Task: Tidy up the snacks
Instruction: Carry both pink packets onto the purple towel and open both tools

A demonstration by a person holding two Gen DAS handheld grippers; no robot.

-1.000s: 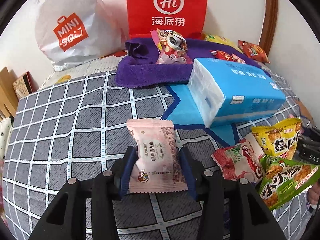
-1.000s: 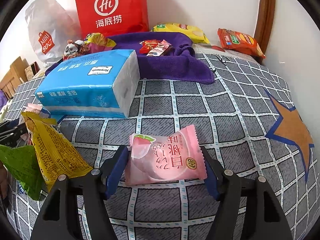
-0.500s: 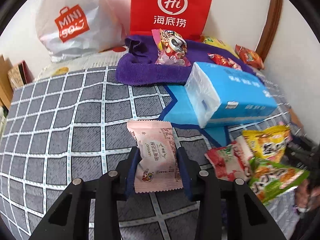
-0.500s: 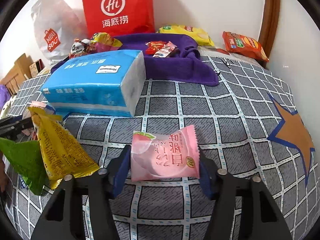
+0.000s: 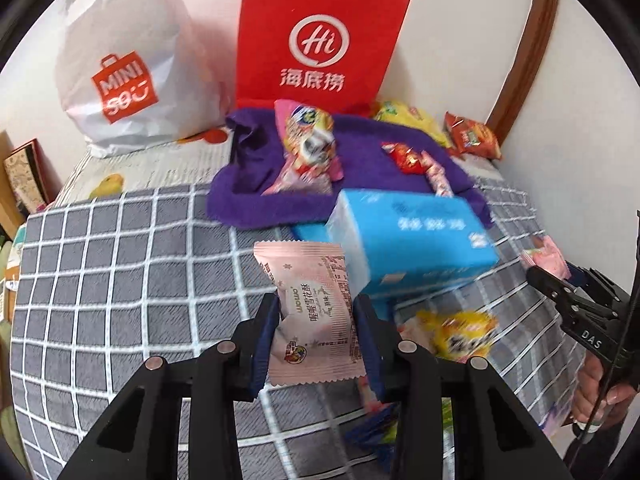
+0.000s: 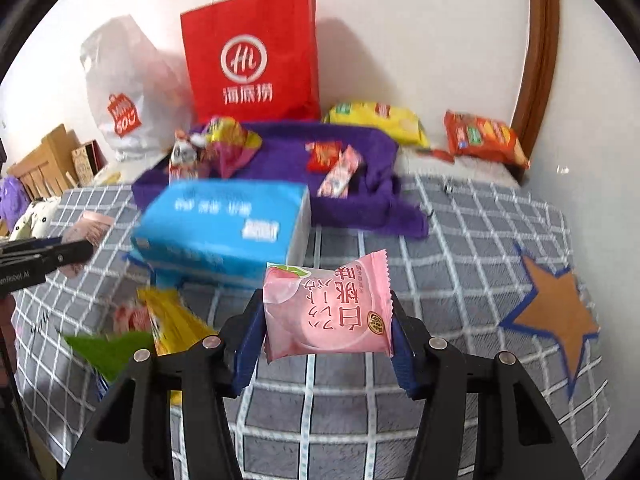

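A pale pink packet [image 5: 313,316] is clamped in the left tool [image 5: 316,340]; a peach packet [image 6: 327,312] is clamped in the right tool [image 6: 326,336].

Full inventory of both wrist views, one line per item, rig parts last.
pale pink snack packet: 1, pale pink, in the left gripper
peach snack packet: 1, pink, in the right gripper
tissue pack: 1, blue, mid bed
purple towel: 1, purple, behind the tissue pack, small snacks on it
red paper bag: 1, red, against the wall
white plastic bag: 1, white, beside the red paper bag
yellow chip bag: 1, yellow, by the wall
orange snack bag: 1, orange, far corner
loose snack pile: several, yellow, green, red, near the tissue pack, blurred
checked bedcover: 1, grey and white
left gripper: 1, black, blue pads, shut
right gripper: 1, black, blue pads, shut
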